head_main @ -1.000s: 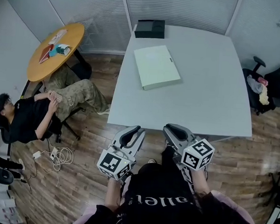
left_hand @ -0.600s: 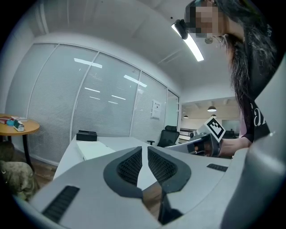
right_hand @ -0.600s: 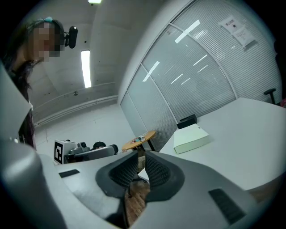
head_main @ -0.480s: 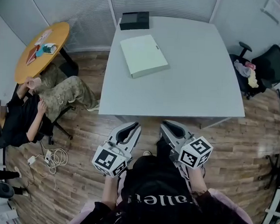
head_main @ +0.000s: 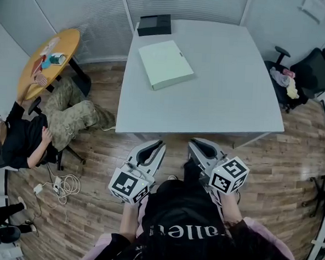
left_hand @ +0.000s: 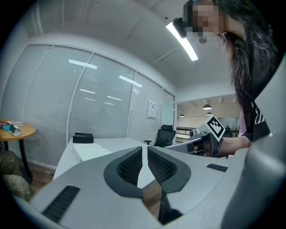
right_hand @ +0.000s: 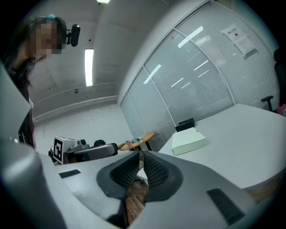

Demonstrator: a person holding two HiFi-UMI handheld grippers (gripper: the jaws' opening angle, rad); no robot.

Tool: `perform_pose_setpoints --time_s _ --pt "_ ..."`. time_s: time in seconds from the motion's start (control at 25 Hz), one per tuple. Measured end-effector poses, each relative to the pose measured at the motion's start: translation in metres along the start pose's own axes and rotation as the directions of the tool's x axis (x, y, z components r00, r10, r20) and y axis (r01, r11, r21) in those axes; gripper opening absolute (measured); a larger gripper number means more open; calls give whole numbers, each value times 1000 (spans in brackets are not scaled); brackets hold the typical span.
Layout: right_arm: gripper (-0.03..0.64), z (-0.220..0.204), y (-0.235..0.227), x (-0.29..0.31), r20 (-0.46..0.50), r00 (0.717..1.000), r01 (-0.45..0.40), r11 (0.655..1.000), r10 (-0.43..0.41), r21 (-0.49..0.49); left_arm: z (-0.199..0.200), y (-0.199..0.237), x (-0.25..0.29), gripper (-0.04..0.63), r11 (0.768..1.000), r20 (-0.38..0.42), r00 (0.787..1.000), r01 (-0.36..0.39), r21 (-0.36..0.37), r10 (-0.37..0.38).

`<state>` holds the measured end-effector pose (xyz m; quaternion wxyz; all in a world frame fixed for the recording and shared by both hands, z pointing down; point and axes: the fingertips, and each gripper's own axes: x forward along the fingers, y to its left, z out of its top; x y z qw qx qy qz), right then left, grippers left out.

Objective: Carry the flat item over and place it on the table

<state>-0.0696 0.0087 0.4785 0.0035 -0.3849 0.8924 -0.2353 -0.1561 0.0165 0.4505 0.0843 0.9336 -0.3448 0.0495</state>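
Observation:
The flat item is a pale green box (head_main: 165,63) lying on the far left part of the grey table (head_main: 219,97). It also shows in the left gripper view (left_hand: 91,151) and the right gripper view (right_hand: 188,140). Both grippers are held close to the person's body, short of the table's near edge and well away from the box. My left gripper (head_main: 155,147) has its jaws shut with nothing between them (left_hand: 145,150). The right gripper (head_main: 200,147) is likewise shut and empty (right_hand: 140,156).
A black box (head_main: 154,24) sits at the table's far left corner. A round wooden table (head_main: 49,59) and a seated person (head_main: 30,135) are at the left. An office chair with clothes (head_main: 303,72) stands at the right. Cables (head_main: 60,185) lie on the wooden floor.
The table has slid slightly left and up in the head view. The seated person has stretched an arm up to the round table. Both grippers stay near the body.

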Motion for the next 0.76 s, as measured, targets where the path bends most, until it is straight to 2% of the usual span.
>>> perform_pose_setpoints --time_s 0.76 --pt "43 -3 -2 13 -32 999 -16 1000 17 7 -3 10 -5 54 999 -10 1000 -30 -19 30"
